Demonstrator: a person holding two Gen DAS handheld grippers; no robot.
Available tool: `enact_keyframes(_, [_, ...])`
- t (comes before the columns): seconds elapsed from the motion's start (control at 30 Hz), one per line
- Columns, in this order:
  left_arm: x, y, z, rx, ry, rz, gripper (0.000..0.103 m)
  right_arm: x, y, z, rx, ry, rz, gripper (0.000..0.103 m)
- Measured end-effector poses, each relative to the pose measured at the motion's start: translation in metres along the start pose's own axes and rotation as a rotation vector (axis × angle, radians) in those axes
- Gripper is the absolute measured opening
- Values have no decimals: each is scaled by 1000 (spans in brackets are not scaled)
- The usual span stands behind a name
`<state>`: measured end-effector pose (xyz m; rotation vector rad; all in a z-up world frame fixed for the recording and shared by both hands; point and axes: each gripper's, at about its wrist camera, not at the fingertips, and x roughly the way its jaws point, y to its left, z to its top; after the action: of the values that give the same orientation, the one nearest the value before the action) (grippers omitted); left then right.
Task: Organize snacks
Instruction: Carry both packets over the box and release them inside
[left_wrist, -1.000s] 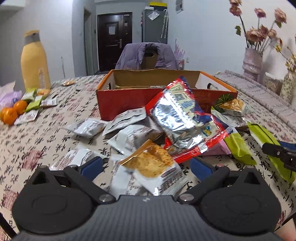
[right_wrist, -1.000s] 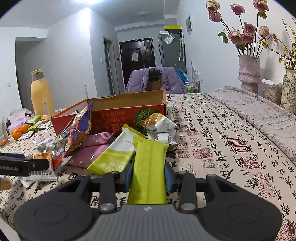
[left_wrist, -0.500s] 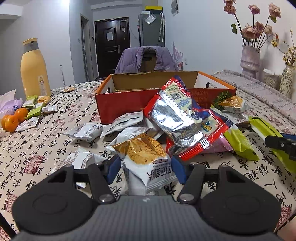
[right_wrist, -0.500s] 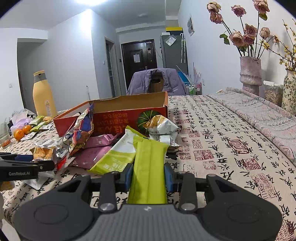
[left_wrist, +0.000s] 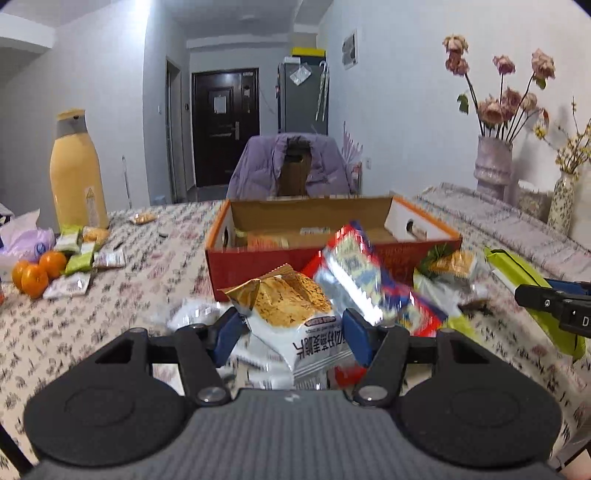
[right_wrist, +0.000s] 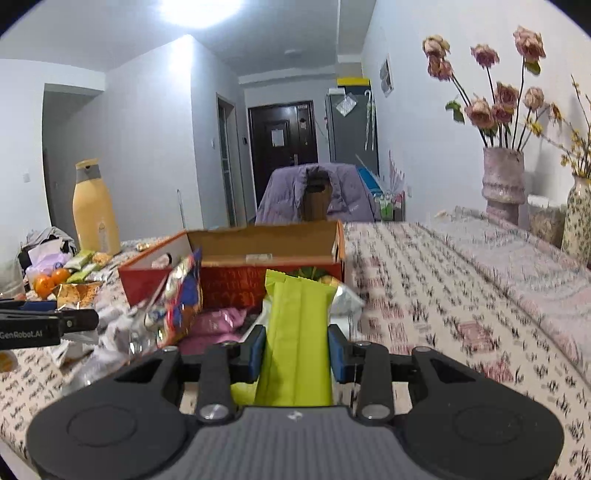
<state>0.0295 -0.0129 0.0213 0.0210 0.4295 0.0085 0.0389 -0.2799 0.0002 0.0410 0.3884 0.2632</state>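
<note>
My left gripper (left_wrist: 291, 332) is shut on a white cracker packet (left_wrist: 295, 314) with a golden top, lifted above the snack pile. My right gripper (right_wrist: 297, 349) is shut on a lime-green packet (right_wrist: 299, 332), also raised off the table. Ahead of both stands the open red cardboard box (left_wrist: 332, 262) (right_wrist: 236, 284) with a few packets inside. A red and silver bag (left_wrist: 365, 284) (right_wrist: 181, 295) leans against the box front. The right gripper with its green packet (left_wrist: 532, 288) shows at the right edge of the left wrist view; the left gripper's finger (right_wrist: 48, 321) shows at the left of the right wrist view.
Loose white packets (left_wrist: 192, 314) and a pink packet (right_wrist: 218, 321) lie before the box on the patterned tablecloth (right_wrist: 443, 295). Oranges (left_wrist: 35, 273), small packets and a yellow bottle (left_wrist: 75, 173) stand at the left. Flower vases (right_wrist: 504, 184) stand at the right, a chair with a purple jacket (left_wrist: 291, 166) behind.
The left gripper closed on the cracker packet and lifted it off the pile. The right gripper rose with the green packet, so both views now look more level over the box.
</note>
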Motion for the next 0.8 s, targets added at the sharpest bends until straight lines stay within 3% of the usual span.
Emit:
enact_keyframes(0.4, [33,11,64,-10,-61,-9,61,36,9,55,-50,-74,6,34])
enact_keyframes(0.8, [104,23,118,-39,-51,13,62,114,15,118,-47,-68,30,34])
